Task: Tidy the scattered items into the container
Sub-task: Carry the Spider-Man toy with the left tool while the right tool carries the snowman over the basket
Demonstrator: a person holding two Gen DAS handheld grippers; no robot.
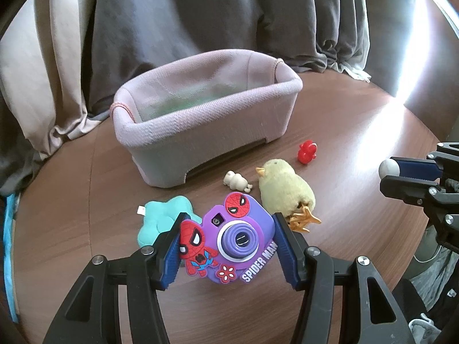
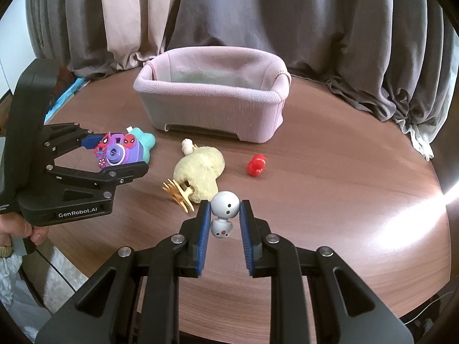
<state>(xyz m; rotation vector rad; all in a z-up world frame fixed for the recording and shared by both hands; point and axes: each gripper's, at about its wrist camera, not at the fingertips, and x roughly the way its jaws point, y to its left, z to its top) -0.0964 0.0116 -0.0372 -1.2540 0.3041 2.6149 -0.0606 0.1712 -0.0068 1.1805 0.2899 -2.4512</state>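
My left gripper is shut on a purple Spider-Man toy camera, held just above the round wooden table; it also shows in the right wrist view. My right gripper is shut on a small white snowman figure. The pink fabric basket stands at the back, empty; it also shows in the right wrist view. A yellow plush chick, a small beige figure, a red toy and a teal plush star lie in front of it.
Grey and beige curtains hang behind the table. The right gripper's side shows at the right edge of the left wrist view. Bright glare falls on the table's right side.
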